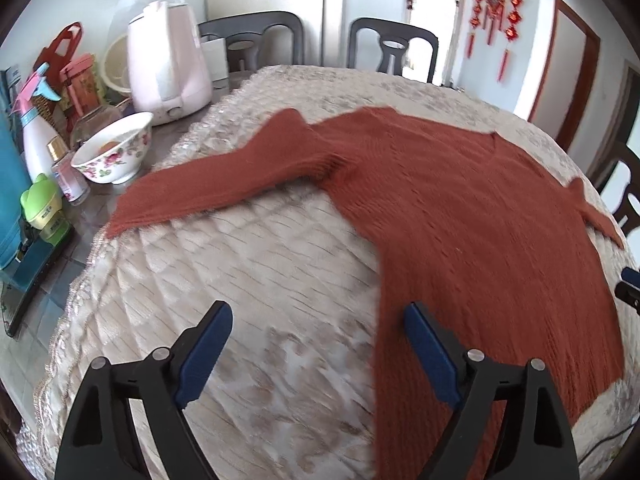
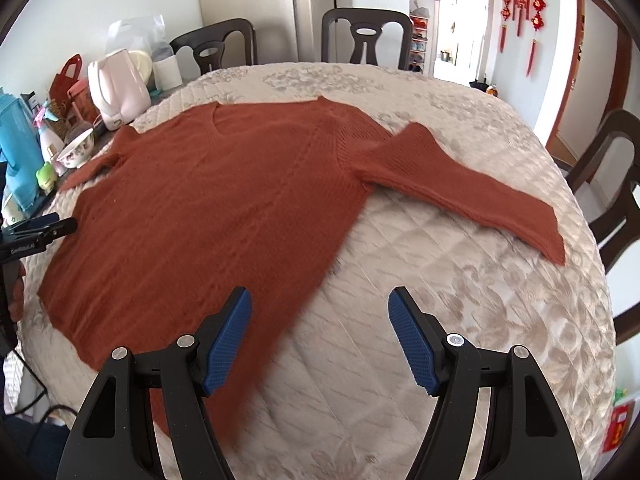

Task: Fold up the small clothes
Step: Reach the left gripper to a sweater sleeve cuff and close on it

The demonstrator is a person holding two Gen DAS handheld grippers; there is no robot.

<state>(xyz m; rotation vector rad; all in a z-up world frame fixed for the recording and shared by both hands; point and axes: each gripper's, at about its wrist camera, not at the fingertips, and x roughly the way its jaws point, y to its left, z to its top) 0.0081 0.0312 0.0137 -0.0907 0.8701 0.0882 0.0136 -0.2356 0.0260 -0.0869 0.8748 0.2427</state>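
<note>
Along the left edge of the table, off the quilted cover (image 1: 256,264), you have the clutter parked out of the way: a spray bottle (image 1: 34,136), a floral bowl (image 1: 116,152) and a pink kettle (image 1: 166,60). That leaves the padded surface free for folding, though one sleeve (image 1: 208,184) of the sweater reaches out toward the bowl and ends close to the cover's fringe.

Your left gripper (image 1: 318,334) hangs above the sweater's left side seam, near the hem. Its jaws stand wide apart and grasp nothing: one blue pad is over bare quilt, the other over knit, so the garment's edge runs between them. That looks like a line-up for pinching the side edge.

The rust-red sweater (image 2: 208,208) lies flat and face up in the middle of the cover, neckline toward the far chairs (image 2: 366,36), both sleeves spread outward. Nothing is folded yet, so you are, by my reading, at the very start.

Your right gripper (image 2: 320,320) mirrors the other one over the sweater's right hem corner, released and empty, its left pad above cloth and its right pad above quilt. The right sleeve (image 2: 472,196) stretches away toward the table's right rim. Both tools straddling opposite edges suggests a two-handed lift of the hem; a thick loose knit may sag between the grips.
</note>
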